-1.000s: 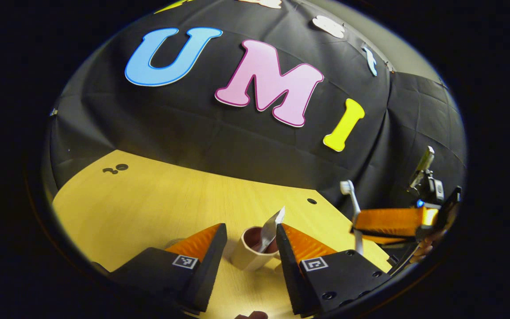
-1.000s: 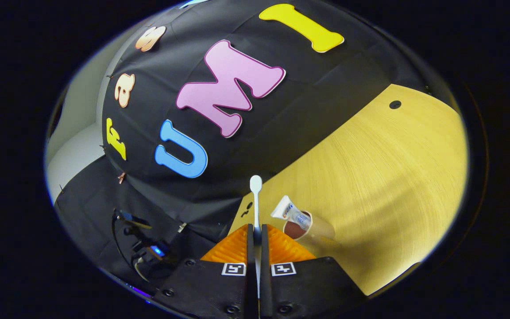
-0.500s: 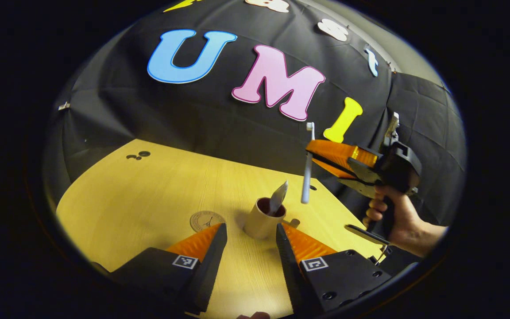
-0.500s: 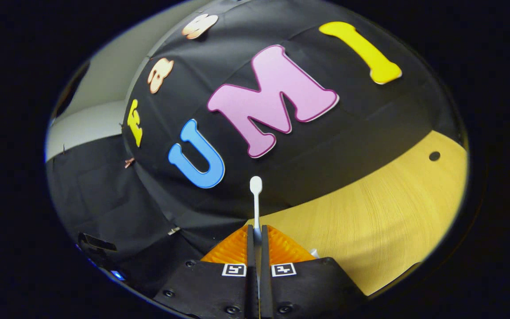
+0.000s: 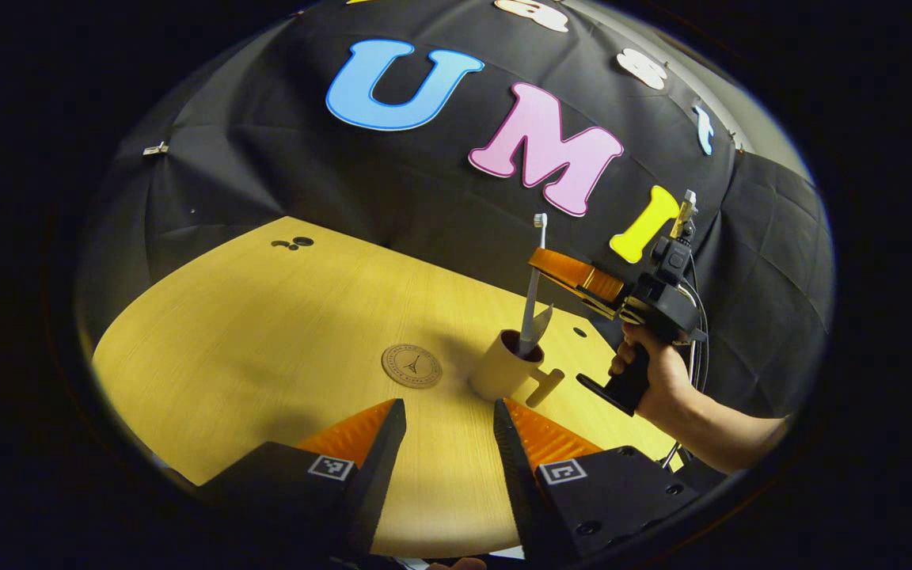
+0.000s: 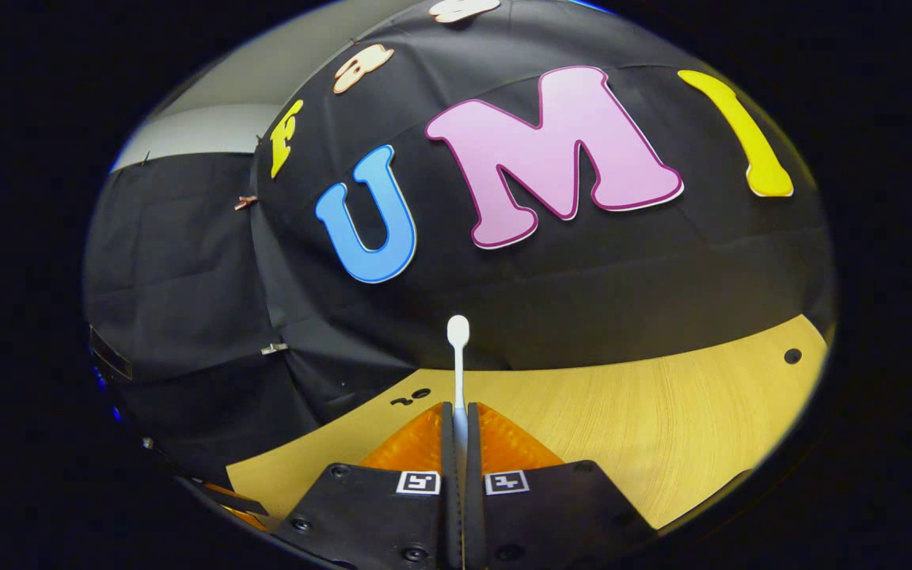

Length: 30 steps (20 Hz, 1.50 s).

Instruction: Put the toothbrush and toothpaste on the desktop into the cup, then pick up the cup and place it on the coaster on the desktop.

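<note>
1. Already, in the left gripper view, we see the toothpaste tube point(image 5: 536, 326) standing in the beige cup point(image 5: 503, 370) beside the round coaster point(image 5: 412, 366); the white toothbrush point(image 5: 533, 279) hangs upright, its lower end entering the cup. Our left gripper point(image 5: 446, 443) is spread, holding nothing, above the desk point(image 5: 250, 356).
2. In the right gripper view, our right gripper point(image 6: 460, 431) is clenched on the toothbrush point(image 6: 457, 356); release and moving the cup remain.

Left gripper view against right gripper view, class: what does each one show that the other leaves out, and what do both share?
Left gripper view alone: the cup with the toothpaste standing in it, the coaster beside it, the open left gripper, and a hand gripping the right gripper's handle. Right gripper view alone: the right gripper's fingers seen close, shut on the handle. Both share: the toothbrush, held upright over the cup, the right gripper, and the desktop.
</note>
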Tool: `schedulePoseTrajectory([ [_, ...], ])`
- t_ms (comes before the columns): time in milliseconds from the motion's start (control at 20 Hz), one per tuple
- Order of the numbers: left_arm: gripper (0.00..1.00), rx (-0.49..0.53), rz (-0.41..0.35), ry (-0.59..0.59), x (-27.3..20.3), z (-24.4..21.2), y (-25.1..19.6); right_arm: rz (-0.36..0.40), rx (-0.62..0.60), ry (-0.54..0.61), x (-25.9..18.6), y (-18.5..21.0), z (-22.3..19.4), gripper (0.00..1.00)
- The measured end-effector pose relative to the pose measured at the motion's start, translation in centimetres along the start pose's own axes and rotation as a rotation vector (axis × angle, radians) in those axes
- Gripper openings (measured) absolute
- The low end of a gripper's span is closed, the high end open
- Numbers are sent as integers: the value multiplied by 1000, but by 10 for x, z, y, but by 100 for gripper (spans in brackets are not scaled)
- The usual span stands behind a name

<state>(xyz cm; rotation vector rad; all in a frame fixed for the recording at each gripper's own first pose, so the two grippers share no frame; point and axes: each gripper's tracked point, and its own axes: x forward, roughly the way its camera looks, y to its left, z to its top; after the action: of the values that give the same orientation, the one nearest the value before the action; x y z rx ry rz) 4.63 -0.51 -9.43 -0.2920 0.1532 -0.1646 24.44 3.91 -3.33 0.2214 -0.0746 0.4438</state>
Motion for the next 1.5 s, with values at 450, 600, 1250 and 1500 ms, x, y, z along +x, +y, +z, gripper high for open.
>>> schedulePoseTrajectory([
  [450,70,-28,-8,3,-2,-1,10,-12,-127,89,1,-7,-32,6],
  [600,70,-30,-21,3,0,1,8,-29,-117,98,-3,-9,-34,6],
  [1250,70,-16,-17,-3,-1,2,10,-47,-98,75,-1,-15,-34,9],
  [1500,70,-15,-2,-1,-7,-3,14,-57,-122,73,-6,-9,-40,11],
])
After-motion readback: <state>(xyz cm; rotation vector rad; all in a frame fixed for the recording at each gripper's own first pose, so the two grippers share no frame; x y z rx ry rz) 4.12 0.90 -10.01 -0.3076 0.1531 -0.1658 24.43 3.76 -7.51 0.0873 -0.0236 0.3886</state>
